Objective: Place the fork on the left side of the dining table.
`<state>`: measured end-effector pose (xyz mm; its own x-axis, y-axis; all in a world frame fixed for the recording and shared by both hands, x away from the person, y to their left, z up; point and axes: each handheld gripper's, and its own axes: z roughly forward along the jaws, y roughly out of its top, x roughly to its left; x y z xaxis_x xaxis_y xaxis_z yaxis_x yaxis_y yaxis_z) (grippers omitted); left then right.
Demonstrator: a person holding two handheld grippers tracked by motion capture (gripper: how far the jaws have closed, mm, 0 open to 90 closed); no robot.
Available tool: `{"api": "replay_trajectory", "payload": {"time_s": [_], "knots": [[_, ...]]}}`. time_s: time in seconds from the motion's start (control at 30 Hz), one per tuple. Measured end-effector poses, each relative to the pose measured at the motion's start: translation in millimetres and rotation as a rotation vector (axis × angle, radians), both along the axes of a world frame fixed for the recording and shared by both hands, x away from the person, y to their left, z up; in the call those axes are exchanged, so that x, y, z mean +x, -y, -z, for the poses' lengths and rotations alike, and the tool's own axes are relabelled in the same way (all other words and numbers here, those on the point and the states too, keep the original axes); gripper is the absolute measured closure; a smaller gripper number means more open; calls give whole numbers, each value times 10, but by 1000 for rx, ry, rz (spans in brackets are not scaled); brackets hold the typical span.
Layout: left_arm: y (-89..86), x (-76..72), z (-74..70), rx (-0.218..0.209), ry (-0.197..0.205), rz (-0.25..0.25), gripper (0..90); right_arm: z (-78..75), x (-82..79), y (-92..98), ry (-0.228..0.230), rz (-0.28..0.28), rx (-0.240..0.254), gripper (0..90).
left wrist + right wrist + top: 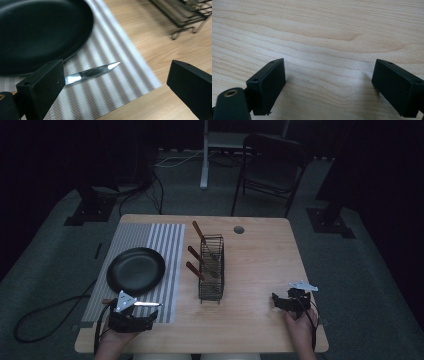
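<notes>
A table knife lies on the striped placemat near the table's front left, its shiny blade pointing right. Its brown handle end sticks out left of my left gripper. That gripper stands open over the mat's front edge, and the blade runs out from behind its left jaw, untouched by the right jaw. A black plate rests on the mat just beyond. My right gripper hovers open over bare wood at the front right, nothing between its jaws.
A black wire rack stands mid-table holding three wooden-handled utensils; its foot shows in the left gripper view. A round cable hole sits near the far edge. A chair stands behind the table.
</notes>
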<state>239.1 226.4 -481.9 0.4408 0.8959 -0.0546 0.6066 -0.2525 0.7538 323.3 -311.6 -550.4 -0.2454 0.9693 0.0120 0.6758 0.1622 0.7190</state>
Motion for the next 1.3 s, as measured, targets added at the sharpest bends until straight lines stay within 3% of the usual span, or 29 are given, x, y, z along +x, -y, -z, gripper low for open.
{"api": "replay_trajectory", "payload": {"time_s": [0.33, 0.77, 1.1, 1.3], "knots": [[233, 132, -162, -11, 24, 46, 42, 1, 0, 0, 1, 0, 0, 114], [542, 355, -321, -66, 39, 126, 43, 1, 0, 0, 1, -1, 0, 114], [752, 527, -445, -81, 56, 166, 44, 1, 0, 0, 2, 0, 0, 114], [827, 615, -519, -101, 57, 157, 74, 1, 0, 0, 2, 0, 0, 114]]}}
